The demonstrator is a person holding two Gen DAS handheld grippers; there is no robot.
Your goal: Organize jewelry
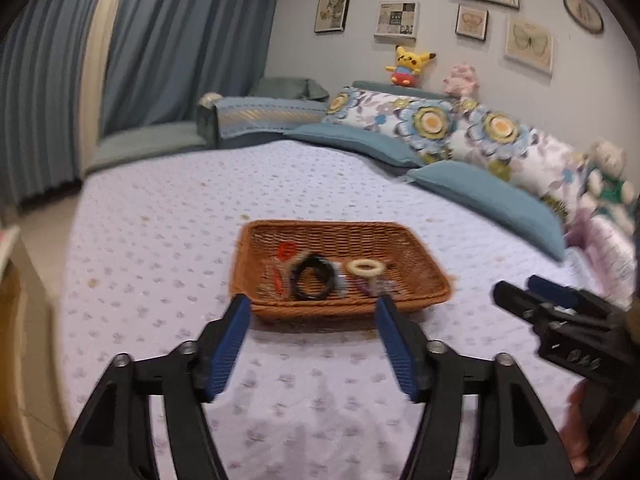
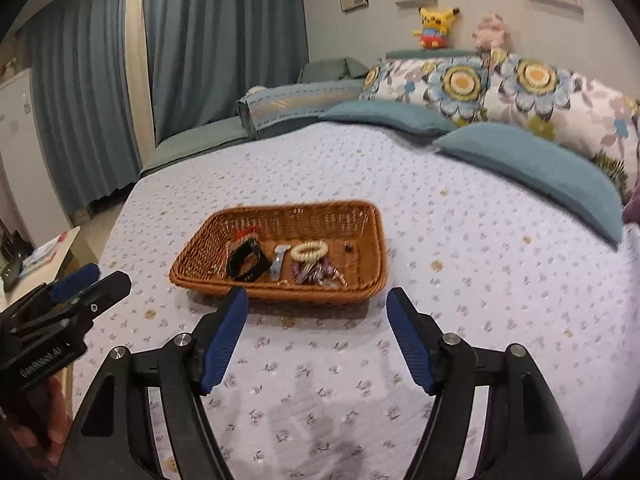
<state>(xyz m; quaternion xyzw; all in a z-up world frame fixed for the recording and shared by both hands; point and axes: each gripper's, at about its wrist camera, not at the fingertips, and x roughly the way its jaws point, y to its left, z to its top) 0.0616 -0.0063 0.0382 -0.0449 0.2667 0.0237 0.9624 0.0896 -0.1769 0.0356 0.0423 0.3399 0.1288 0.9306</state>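
Jewelry lies in a shallow wicker basket [image 1: 412,248] on the bed, and neither gripper touches any of it. The left gripper [image 1: 314,312] hangs over the bedspread just short of the basket's near rim, its blue-padded fingers [image 1: 228,348] spread wide with nothing between them. The right gripper [image 2: 316,304] is likewise released, jaws well apart and bare, pointing at the same basket from slightly to the right; in the left wrist view it appears at the right edge, also over the bedspread and apart from the basket.

Inside the basket, from the left: a small red piece [image 2: 245,233] near the back, a black band [image 2: 246,263] curled into a loop, a pale blue-grey clip [image 2: 279,263] just beside it, then a cream spiral ring [image 2: 309,251] resting against a tangle of purple and metallic pieces [image 2: 316,273]. A tiny dark item [image 2: 349,247] sits alone toward the right wall. The left wrist view is blurred, so finer detail of these pieces cannot be told.

The basket sits on a lilac floral bedspread [image 2: 460,280]. Beyond it, teal pillows [image 2: 536,160] lie in front of large flower-print cushions [image 2: 460,84]. A yellow plush toy [image 2: 435,26] and a pink one [image 2: 489,32] stand on the headboard, with framed pictures [image 1: 333,8] on the wall and blue curtains [image 2: 216,40] at the left.
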